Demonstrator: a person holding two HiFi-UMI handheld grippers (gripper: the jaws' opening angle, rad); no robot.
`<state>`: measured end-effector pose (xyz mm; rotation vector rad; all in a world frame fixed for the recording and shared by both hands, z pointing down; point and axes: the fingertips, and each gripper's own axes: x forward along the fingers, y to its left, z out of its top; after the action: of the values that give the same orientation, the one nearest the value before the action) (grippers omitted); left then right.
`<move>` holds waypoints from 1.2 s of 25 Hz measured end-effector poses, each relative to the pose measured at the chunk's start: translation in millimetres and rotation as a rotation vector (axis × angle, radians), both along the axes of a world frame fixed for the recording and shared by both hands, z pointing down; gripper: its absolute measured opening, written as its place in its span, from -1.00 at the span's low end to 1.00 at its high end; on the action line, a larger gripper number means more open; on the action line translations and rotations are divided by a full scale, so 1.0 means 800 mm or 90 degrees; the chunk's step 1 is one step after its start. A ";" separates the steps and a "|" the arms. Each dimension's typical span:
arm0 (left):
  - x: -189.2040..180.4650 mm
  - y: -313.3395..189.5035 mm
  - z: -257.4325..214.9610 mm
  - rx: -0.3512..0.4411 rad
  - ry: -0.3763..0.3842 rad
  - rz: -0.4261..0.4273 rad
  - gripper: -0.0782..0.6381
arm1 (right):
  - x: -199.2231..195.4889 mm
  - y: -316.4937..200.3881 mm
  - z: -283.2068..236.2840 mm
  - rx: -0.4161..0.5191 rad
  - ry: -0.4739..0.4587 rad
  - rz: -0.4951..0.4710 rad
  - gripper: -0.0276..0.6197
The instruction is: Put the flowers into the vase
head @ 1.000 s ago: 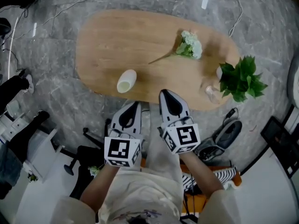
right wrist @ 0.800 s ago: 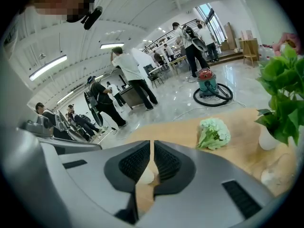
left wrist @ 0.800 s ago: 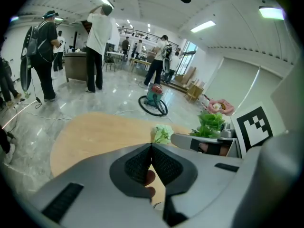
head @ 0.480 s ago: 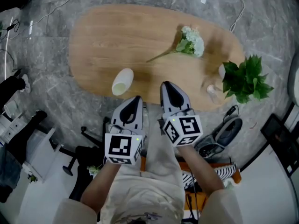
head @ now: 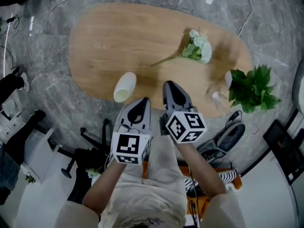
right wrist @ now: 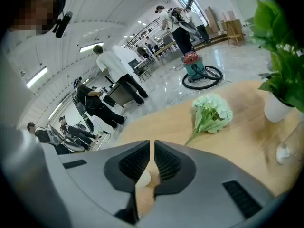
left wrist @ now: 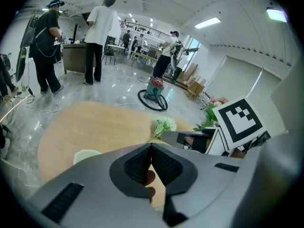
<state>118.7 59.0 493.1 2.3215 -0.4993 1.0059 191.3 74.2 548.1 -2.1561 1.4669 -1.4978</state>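
The left gripper (head: 142, 100) has its jaws brought together, the tips meeting in a thin line in the left gripper view (left wrist: 151, 146), with nothing clamped between the pads. The right gripper (head: 170, 84) stands just beside it, and its jaws are likewise closed to a narrow slit (right wrist: 152, 144) and hold nothing. Both sets of tips hang over the near edge of the wooden table (head: 109, 42) and touch nothing on it. The white vase (head: 124, 87) lies on its side on the table, mouth toward the person, just ahead and to the left of the left jaws; in the left gripper view it shows low at the left of them (left wrist: 86, 156). The flowers (head: 197, 46) lie flat on the wood, well ahead and to the right of the right jaws, stem pointing back toward them (right wrist: 212, 110). Further to the right of those jaws stand a potted plant (head: 249, 87) and a small clear glass (head: 217, 98).
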 end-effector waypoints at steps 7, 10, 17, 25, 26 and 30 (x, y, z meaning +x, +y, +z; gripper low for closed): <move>0.010 -0.006 0.020 -0.006 -0.003 -0.020 -0.78 | 0.020 -0.001 0.054 -0.045 -0.120 0.120 -0.89; 0.020 -0.006 0.030 -0.010 0.000 -0.018 -0.79 | 0.028 -0.005 0.075 -0.056 -0.131 0.139 -0.89; 0.035 -0.006 0.050 -0.024 -0.006 -0.025 -0.78 | 0.039 -0.010 0.098 -0.059 -0.147 0.166 -0.89; 0.047 -0.009 0.070 -0.029 -0.016 -0.024 -0.78 | 0.064 -0.011 0.127 -0.074 -0.160 0.186 -0.88; 0.048 -0.011 0.072 -0.029 -0.016 -0.026 -0.79 | 0.065 -0.013 0.131 -0.076 -0.162 0.185 -0.88; 0.049 -0.012 0.081 -0.032 -0.019 -0.030 -0.78 | 0.066 -0.019 0.142 -0.077 -0.173 0.186 -0.75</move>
<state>157.8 49.7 557.8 2.2436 -0.5319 1.0204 244.4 59.3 661.7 -2.0211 0.9531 -1.7198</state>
